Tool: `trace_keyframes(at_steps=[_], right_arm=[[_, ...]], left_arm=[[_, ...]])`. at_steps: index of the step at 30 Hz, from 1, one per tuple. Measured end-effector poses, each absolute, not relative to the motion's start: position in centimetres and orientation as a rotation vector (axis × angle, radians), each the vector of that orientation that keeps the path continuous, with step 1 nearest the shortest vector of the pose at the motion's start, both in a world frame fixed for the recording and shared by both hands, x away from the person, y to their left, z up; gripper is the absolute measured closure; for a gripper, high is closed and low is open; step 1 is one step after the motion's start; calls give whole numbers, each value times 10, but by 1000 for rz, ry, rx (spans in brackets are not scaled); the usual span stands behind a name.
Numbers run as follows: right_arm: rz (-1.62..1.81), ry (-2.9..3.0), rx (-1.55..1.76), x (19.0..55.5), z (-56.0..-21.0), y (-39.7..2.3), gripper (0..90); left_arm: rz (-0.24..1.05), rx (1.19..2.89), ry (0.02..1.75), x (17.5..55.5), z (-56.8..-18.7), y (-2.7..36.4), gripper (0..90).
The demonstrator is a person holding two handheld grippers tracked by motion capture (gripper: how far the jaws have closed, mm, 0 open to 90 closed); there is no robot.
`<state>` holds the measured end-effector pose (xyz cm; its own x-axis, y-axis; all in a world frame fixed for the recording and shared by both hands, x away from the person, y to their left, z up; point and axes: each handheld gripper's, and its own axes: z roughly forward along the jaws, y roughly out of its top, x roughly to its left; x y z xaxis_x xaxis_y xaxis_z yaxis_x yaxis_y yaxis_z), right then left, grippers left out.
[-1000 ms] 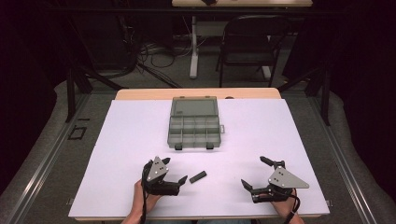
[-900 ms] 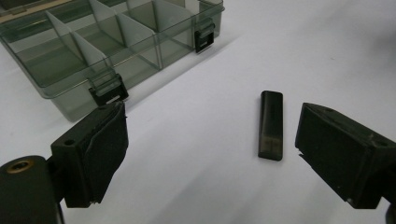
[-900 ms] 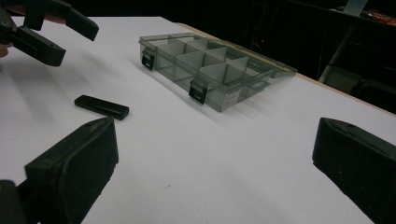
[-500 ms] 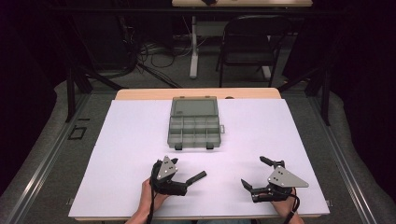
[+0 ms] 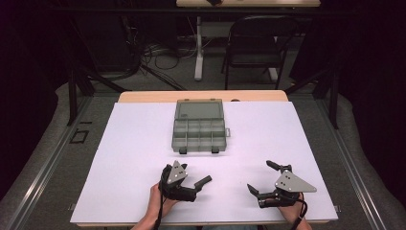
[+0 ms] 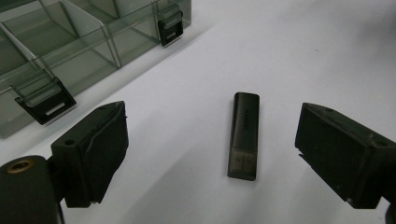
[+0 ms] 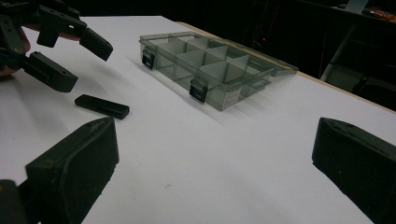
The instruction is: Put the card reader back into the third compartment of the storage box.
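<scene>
A small black USB stick [image 6: 244, 134] lies flat on the white table sheet [image 5: 134, 158]. In the left gripper view it sits between the open jaws of my left gripper [image 6: 212, 119], and neither pad touches it. From the right gripper view, the left gripper [image 7: 86, 65] hovers just above and behind the stick [image 7: 102, 106]. In the high view the left gripper [image 5: 200, 186] is near the front edge, left of centre. My right gripper [image 5: 262, 177] rests open and empty at the front right. A clear grey compartment box [image 5: 198, 134] stands open mid-table.
The box's lid [image 5: 199, 110] lies folded back towards the far side, and its two black latches [image 6: 45, 100] face me. A folding chair [image 5: 261, 43] and cables stand on the floor beyond the table. White sheet stretches to either side of the box.
My left gripper has slid to the right, so its jaws now straddle the USB stick. The right gripper and the box have stayed put.
</scene>
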<state>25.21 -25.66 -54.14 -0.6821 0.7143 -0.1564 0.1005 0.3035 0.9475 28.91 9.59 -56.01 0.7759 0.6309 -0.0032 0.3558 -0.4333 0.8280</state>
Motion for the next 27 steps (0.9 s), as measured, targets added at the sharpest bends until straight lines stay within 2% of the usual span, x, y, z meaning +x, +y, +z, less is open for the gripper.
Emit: trace_keyframes(at_steps=[7, 10, 12, 13, 18, 27], right_arm=[[1395, 2011, 719, 252, -542, -256, 0], [1394, 2010, 718, 252, -541, -257, 0], [1393, 2008, 717, 252, -541, -257, 0], [1394, 2008, 716, 252, -541, -257, 0], [1395, 2012, 718, 252, -542, -257, 1], [1391, 2019, 708, 252, -542, -256, 1]], left_arm=[[359, 2107, 716, 288, -562, 92, 183], [348, 2117, 701, 287, -563, 90, 304], [347, 2120, 697, 286, -563, 89, 332], [341, 2131, 690, 286, -564, 88, 396], [329, 2146, 675, 285, -565, 87, 532], [290, 2189, 678, 288, -566, 85, 644]])
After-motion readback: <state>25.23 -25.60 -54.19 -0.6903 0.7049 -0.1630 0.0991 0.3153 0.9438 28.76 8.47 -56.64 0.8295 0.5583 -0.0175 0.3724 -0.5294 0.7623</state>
